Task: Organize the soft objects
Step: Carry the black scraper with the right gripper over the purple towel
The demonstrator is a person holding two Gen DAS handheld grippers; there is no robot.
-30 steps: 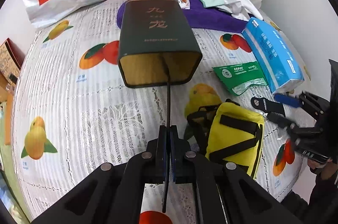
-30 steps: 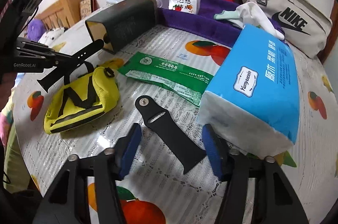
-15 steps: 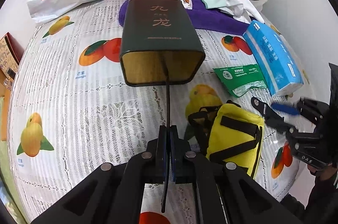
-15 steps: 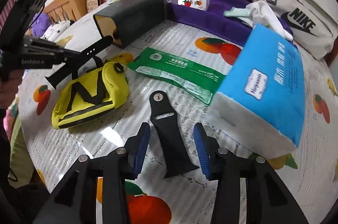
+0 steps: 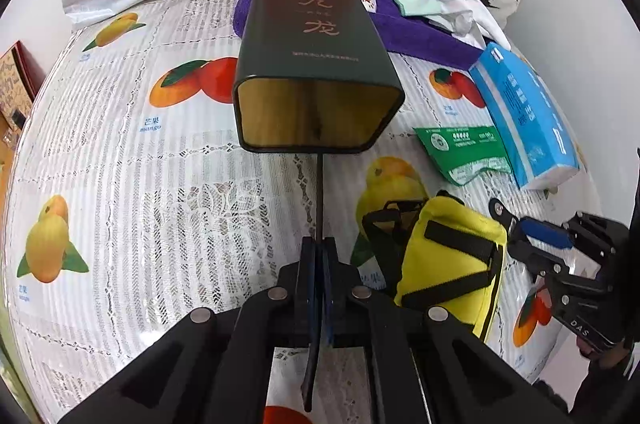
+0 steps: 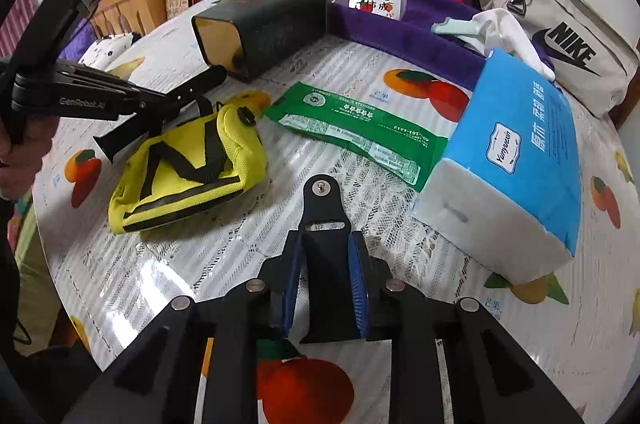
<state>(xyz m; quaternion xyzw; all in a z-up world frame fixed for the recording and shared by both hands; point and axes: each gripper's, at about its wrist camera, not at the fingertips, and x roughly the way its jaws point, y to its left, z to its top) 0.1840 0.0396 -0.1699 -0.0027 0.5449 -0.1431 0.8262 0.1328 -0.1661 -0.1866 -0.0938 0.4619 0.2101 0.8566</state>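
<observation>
Black rubber strap halves, one per gripper: the left gripper (image 5: 318,256) pinches a thin strap (image 5: 319,200) edge-on before the open tin (image 5: 316,64), while the right gripper (image 6: 324,264) clamps the wider strap (image 6: 323,220) lying flat on the tablecloth (image 6: 360,72), apparently ready for stowing.

Nike bag (image 6: 560,36) cropped, person's hand (image 6: 16,160) cropped

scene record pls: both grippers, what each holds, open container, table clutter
left gripper: shut on a black strap
right gripper: shut on a second black strap lying on the table
open container: dark green tin, on its side, mouth toward left gripper
clutter: yellow pouch, green packet, blue tissue pack, purple towel
</observation>
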